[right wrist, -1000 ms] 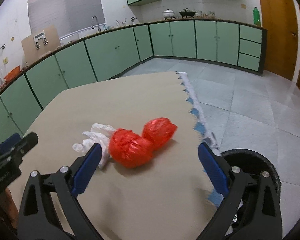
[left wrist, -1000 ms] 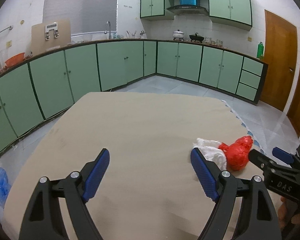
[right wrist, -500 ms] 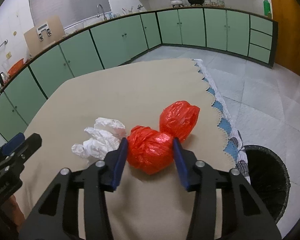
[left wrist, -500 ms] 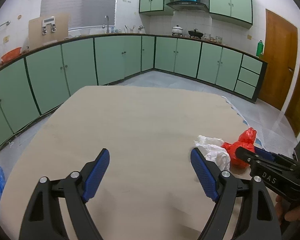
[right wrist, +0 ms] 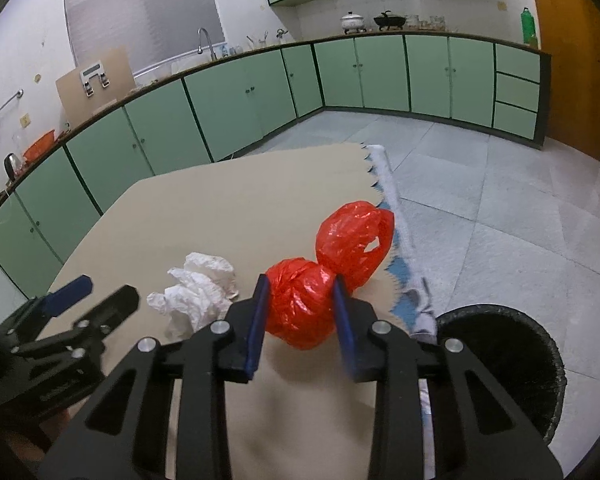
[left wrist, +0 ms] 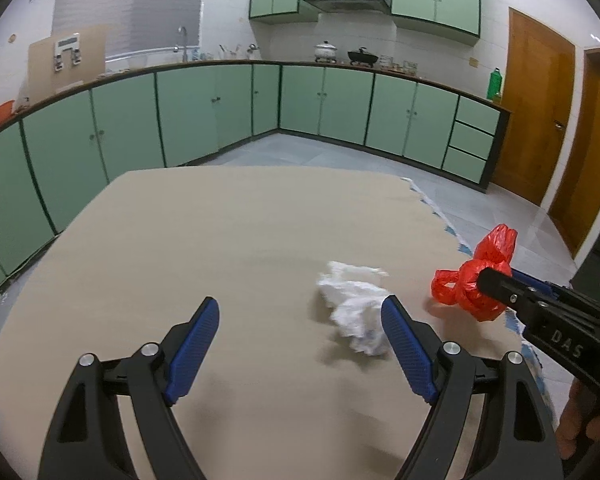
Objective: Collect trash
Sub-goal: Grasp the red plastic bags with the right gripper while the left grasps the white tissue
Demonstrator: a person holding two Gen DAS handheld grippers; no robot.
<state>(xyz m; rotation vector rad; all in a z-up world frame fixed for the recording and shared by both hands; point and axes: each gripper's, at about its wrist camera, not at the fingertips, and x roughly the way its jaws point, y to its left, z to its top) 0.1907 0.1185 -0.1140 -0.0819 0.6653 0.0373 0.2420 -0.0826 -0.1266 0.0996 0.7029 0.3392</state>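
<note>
Right wrist view, crinkled glossy red plastic bag (right wrist: 300, 312), 2 knotted lobes

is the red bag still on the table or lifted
Cannot tell for sure. The right gripper is closing on the red bag, pads against its sides; the bag's underside is hidden, the table close below.
</note>
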